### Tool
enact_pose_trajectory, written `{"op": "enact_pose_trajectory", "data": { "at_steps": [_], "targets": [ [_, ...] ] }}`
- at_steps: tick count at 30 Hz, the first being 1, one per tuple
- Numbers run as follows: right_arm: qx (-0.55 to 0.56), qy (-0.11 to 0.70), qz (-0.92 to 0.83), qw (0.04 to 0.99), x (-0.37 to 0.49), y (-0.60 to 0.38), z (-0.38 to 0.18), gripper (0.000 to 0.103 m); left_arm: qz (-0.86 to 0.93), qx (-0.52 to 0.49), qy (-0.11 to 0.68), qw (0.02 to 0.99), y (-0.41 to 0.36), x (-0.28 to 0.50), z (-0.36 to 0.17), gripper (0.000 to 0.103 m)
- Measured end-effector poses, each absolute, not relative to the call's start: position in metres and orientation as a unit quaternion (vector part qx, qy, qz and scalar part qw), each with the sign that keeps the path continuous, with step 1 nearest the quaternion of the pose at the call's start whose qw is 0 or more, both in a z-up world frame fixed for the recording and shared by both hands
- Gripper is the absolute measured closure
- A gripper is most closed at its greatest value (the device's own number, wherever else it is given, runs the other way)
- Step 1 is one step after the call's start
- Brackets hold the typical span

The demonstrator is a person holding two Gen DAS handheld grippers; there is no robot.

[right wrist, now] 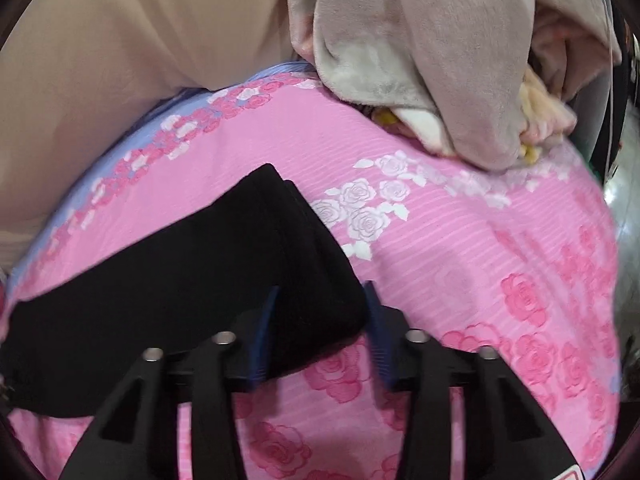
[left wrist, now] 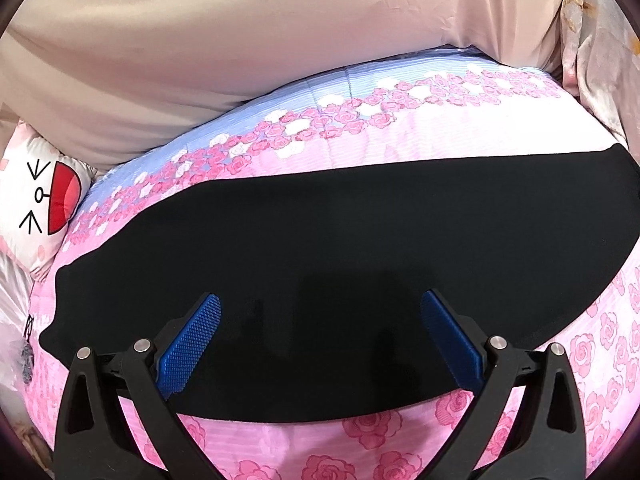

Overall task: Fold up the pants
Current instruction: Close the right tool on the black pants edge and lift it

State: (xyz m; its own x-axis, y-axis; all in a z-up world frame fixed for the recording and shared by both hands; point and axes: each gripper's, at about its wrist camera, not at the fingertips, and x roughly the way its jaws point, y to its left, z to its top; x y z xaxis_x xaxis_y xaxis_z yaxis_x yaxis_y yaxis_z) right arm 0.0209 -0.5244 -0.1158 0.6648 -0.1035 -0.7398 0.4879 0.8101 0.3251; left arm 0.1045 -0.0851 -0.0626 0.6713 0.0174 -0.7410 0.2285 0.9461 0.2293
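Observation:
The black pants (left wrist: 320, 248) lie flat as a long band across the pink rose-print bedcover (left wrist: 400, 440). My left gripper (left wrist: 320, 308) is open, its blue pads (left wrist: 192, 344) spread wide just above the pants' near edge, holding nothing. In the right wrist view one end of the pants (right wrist: 192, 272) lies at the left with its corner between my fingers. My right gripper (right wrist: 320, 304) is open, its blue pads (right wrist: 262, 336) on either side of that corner, not closed on it.
A beige sheet or curtain (left wrist: 240, 40) rises behind the bed. A cartoon-face pillow (left wrist: 44, 196) sits at the far left. A heap of grey and cream blankets (right wrist: 440, 60) lies at the back right. The bedcover (right wrist: 480, 260) stretches to the right.

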Motion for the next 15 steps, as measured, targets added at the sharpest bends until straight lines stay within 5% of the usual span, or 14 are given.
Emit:
{"op": "enact_pose_trajectory", "data": {
  "at_steps": [10,15],
  "targets": [
    [0.324,0.351,-0.162,0.863,0.018,-0.528,-0.113,0.08,-0.053,0.139,0.407,0.901,-0.057,0.101,-0.065,0.005],
    [0.334,0.304,-0.1,0.887,0.02,-0.491,-0.061,0.082,-0.041,0.124,0.403,0.906,-0.027,0.102,-0.059,0.005]
  ]
}}
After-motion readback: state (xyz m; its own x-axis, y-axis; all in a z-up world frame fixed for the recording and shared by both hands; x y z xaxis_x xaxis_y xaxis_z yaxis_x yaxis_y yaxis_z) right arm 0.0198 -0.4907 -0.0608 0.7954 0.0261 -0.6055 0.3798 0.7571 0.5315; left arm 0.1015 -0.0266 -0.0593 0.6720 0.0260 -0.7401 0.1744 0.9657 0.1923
